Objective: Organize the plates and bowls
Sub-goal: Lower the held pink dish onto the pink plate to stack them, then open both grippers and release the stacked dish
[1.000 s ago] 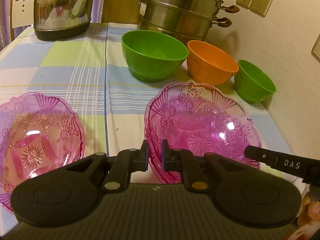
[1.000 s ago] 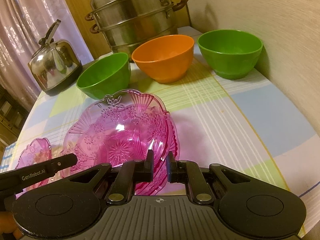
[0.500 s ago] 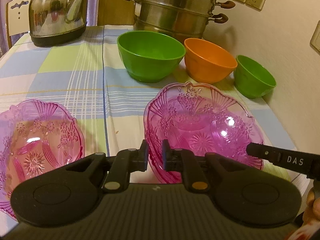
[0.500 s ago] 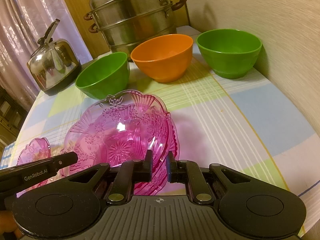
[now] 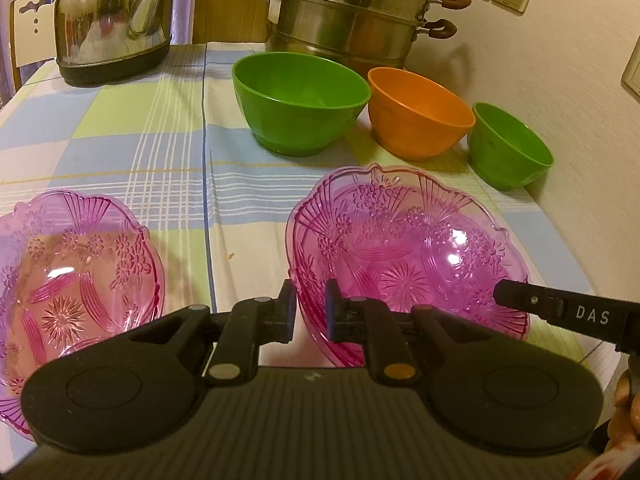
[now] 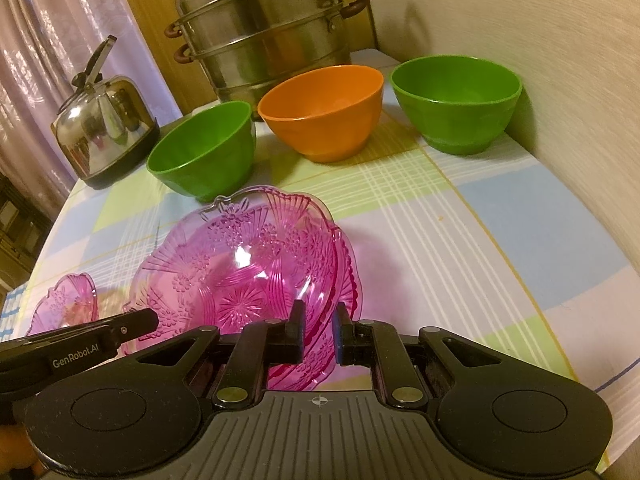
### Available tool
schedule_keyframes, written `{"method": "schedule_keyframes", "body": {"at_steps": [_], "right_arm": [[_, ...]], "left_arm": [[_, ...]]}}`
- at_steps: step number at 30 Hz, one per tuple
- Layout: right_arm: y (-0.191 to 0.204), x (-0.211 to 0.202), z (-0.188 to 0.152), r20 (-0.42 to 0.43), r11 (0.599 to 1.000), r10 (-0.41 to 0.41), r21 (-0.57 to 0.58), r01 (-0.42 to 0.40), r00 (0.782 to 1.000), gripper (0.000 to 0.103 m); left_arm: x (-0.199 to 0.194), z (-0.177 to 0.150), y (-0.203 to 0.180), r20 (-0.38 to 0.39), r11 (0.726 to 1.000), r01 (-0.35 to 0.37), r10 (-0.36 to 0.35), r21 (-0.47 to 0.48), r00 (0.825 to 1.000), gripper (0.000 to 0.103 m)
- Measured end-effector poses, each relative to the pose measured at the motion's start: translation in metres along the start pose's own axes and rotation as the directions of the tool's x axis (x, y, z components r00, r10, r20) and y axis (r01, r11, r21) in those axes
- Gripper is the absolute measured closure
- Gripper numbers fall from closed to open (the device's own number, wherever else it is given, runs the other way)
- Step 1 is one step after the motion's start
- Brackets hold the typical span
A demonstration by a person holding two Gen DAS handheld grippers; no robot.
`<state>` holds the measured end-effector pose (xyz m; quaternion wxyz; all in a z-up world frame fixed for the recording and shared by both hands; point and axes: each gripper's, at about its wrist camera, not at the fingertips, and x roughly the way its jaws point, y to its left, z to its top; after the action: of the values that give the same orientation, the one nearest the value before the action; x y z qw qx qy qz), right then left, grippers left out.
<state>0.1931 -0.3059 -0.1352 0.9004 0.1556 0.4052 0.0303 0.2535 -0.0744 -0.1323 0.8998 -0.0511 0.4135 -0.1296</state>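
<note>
A stack of pink glass bowls [image 5: 404, 256] sits on the checked tablecloth, also in the right wrist view [image 6: 248, 272]. My left gripper [image 5: 310, 308] is shut on its near left rim. My right gripper [image 6: 318, 334] is shut on its near right rim. A single pink glass bowl [image 5: 68, 276] lies to the left, seen small in the right wrist view [image 6: 66, 304]. Behind stand a large green bowl [image 5: 300, 100], an orange bowl [image 5: 416, 112] and a small green bowl [image 5: 508, 144].
A steel kettle [image 5: 112, 20] stands at the back left and a stacked steel steamer pot [image 5: 352, 12] at the back middle. The wall [image 5: 580, 80] runs along the table's right side. A chair back [image 5: 28, 28] shows far left.
The left wrist view has shifted slightly, with the bowls appearing a little lower and nearer. Both grippers keep their hold on the pink stack's rim.
</note>
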Motion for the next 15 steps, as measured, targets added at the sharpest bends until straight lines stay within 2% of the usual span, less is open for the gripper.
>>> {"method": "schedule_keyframes", "body": {"at_steps": [2, 3, 5, 6, 7, 9, 13, 15], "right_arm": [[0.000, 0.000, 0.000, 0.005, 1.000, 0.002, -0.005, -0.002, 1.000, 0.085], [0.000, 0.000, 0.000, 0.010, 1.000, 0.007, -0.008, -0.007, 1.000, 0.078], [0.001, -0.003, 0.000, 0.029, 1.000, 0.019, -0.014, -0.018, 0.999, 0.054], [0.002, -0.005, 0.000, 0.045, 1.000, 0.007, -0.019, -0.006, 0.999, 0.034], [0.003, -0.007, 0.000, 0.061, 1.000, 0.001, -0.019, 0.000, 0.998, 0.029], [0.001, -0.011, 0.000, 0.087, 1.000, 0.007, -0.009, -0.006, 0.996, 0.029], [-0.001, -0.011, 0.001, 0.088, 1.000, 0.002, 0.010, -0.003, 0.996, 0.029], [-0.001, -0.011, 0.002, 0.090, 1.000, 0.005, 0.007, -0.005, 0.996, 0.029]], "left_arm": [[0.000, 0.000, 0.000, 0.000, 1.000, 0.003, -0.003, 0.000, 1.000, 0.090], [0.001, -0.001, 0.000, 0.000, 1.000, 0.005, -0.005, 0.001, 1.000, 0.090], [0.001, -0.002, 0.000, -0.001, 1.000, 0.004, -0.004, 0.004, 1.000, 0.090], [0.001, -0.002, 0.000, 0.000, 1.000, 0.002, -0.002, 0.000, 1.000, 0.089], [0.000, -0.002, 0.001, 0.002, 1.000, 0.001, -0.001, -0.004, 1.000, 0.083], [0.000, -0.002, 0.001, 0.008, 1.000, -0.003, 0.003, -0.008, 1.000, 0.077], [-0.001, -0.001, 0.004, 0.017, 1.000, -0.007, 0.008, -0.027, 1.000, 0.064], [-0.002, -0.001, 0.006, 0.022, 0.999, -0.012, 0.013, -0.038, 1.000, 0.063]]}}
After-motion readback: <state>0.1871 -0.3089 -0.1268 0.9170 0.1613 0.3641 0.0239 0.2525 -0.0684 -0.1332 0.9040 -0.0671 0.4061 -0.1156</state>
